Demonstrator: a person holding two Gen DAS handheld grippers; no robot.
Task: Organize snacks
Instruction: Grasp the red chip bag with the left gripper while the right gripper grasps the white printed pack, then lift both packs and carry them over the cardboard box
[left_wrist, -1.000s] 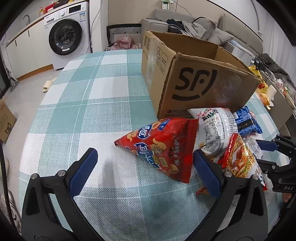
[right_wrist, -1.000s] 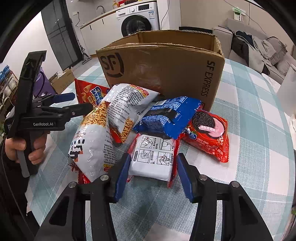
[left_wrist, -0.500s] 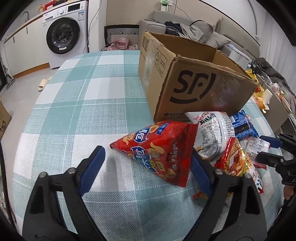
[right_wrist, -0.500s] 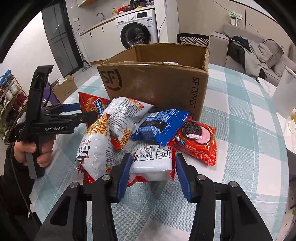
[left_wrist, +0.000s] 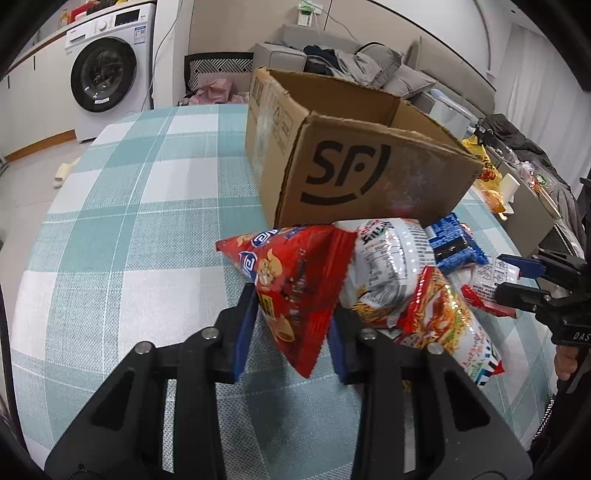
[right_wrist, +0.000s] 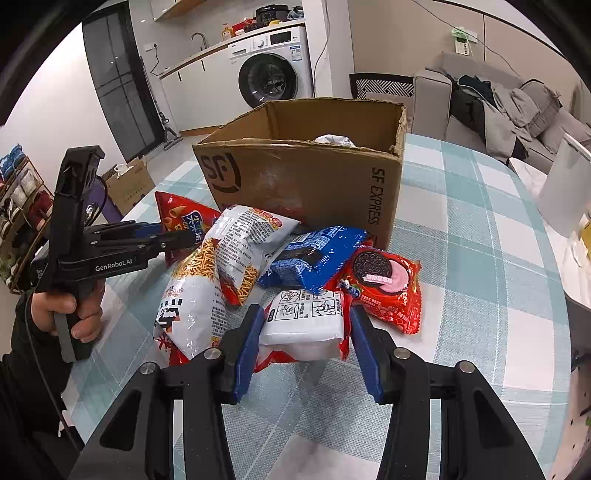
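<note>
Two grips in hand at once, and we judge both risky. The left gripper (left_wrist: 291, 325) has its jaws narrowed on the lower corner of the red chip bag (left_wrist: 291, 280), which sits between them with its top leaning toward the box (left_wrist: 354, 173). That hold is on a puffy, slippery corner only; a quick lift could let the bag slide out, or swing and drag the noodle bag (left_wrist: 391, 280) that touches its right side.

The right gripper (right_wrist: 304, 341) has its jaws set close around the white packet (right_wrist: 306, 317), one on each side; we cannot tell whether they press it yet. The packet lies among the pile near the table edge closest to us, touching the cookie pack (right_wrist: 384, 284) and lying just below the blue pack (right_wrist: 314, 258). Pulling it up may tug those neighbours along.

The box stands behind the pile toward the table's far edge, open, with something pale already inside. Both grippers heading there together could collide over its rim.
</note>
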